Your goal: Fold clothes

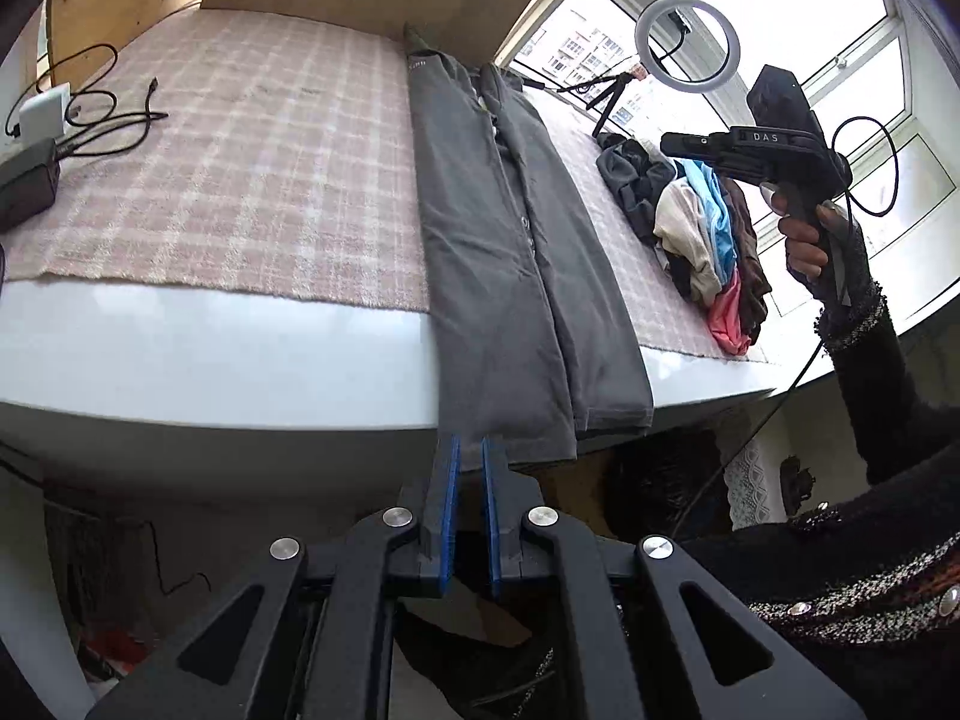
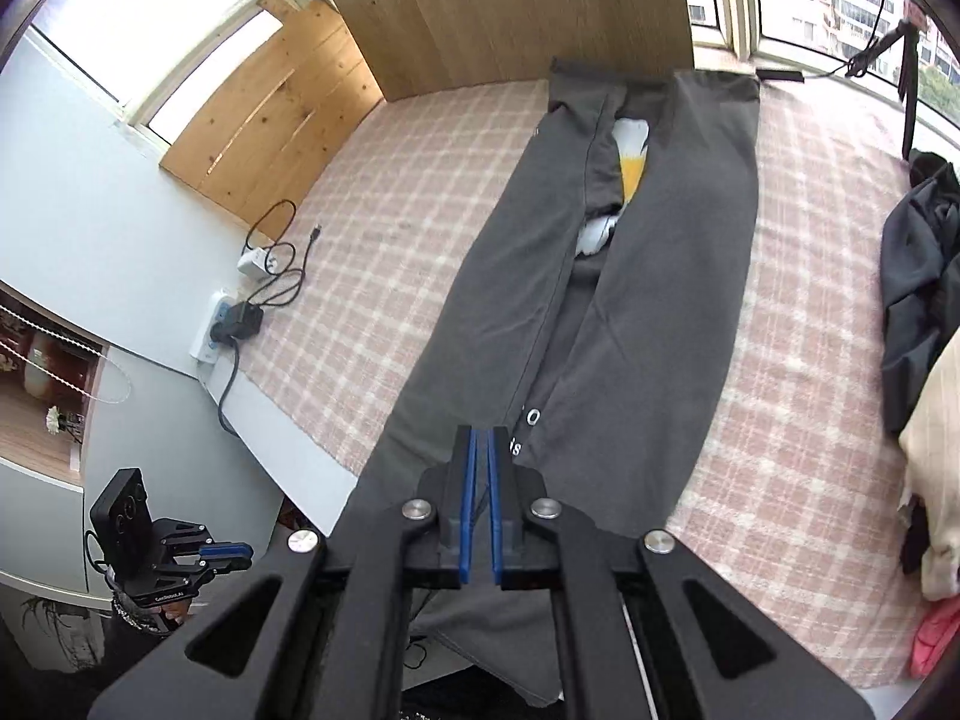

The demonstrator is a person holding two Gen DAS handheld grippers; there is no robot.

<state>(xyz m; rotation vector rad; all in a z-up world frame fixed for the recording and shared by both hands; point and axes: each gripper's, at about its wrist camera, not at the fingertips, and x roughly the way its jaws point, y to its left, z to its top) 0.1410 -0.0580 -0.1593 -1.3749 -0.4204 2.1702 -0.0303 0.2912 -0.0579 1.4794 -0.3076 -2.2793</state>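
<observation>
A dark grey garment [image 1: 498, 270] [image 2: 630, 300] lies lengthwise on the plaid-covered table [image 1: 240, 150]. Both of its sides are folded in to the middle, and a white and yellow print [image 2: 633, 162] shows in the gap. Its hem hangs over the front edge. My left gripper [image 1: 471, 444] [image 2: 243, 552] is shut just in front of that hem, below the table edge, and I see no cloth pinched. My right gripper [image 2: 480, 435] [image 1: 666, 147] is shut and empty in the air above the garment's near end, held by a hand [image 1: 804, 240].
A pile of mixed clothes [image 1: 702, 222] [image 2: 924, 330] sits at the table's right side. A ring light on a small tripod [image 1: 688, 45] stands behind it by the window. A power strip, charger and cables [image 2: 234, 318] [image 1: 42, 114] lie at the left edge. A wooden panel [image 2: 510, 0] closes the back.
</observation>
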